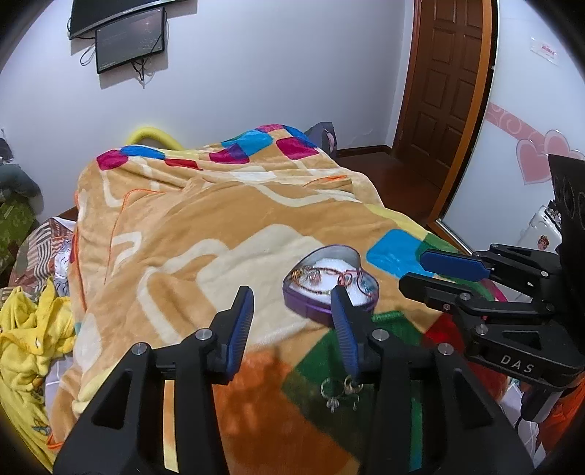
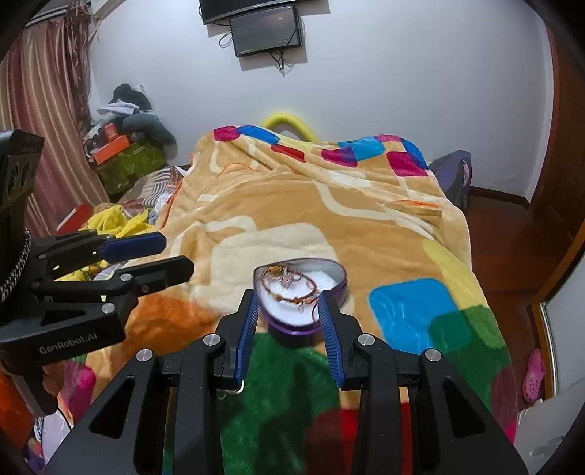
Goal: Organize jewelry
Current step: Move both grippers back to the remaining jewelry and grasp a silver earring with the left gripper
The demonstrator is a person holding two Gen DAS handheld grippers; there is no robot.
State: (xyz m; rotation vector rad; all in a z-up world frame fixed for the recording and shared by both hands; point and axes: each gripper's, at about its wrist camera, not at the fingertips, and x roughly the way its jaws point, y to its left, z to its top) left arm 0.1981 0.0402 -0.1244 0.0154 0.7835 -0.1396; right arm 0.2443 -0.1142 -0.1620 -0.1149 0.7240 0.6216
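A purple heart-shaped tin (image 1: 318,310) with a white lining sits open on the blanket and holds bracelets and chains (image 1: 321,274). It also shows in the right wrist view (image 2: 292,330), with a brown bracelet (image 2: 292,297) inside. Loose earrings and rings (image 1: 340,392) lie on the blanket just below my left gripper's right finger. My left gripper (image 1: 292,297) is open and empty, just left of the tin. My right gripper (image 2: 289,301) is open and empty, hovering over the tin's near edge. Each gripper shows in the other's view: the right (image 1: 435,268), the left (image 2: 172,255).
A plush tan blanket (image 1: 204,219) with coloured squares covers the bed. Yellow clothes (image 1: 33,329) lie at its left side. A wooden door (image 1: 449,84) and dark wooden floor are at the right. A monitor (image 2: 268,31) hangs on the far wall.
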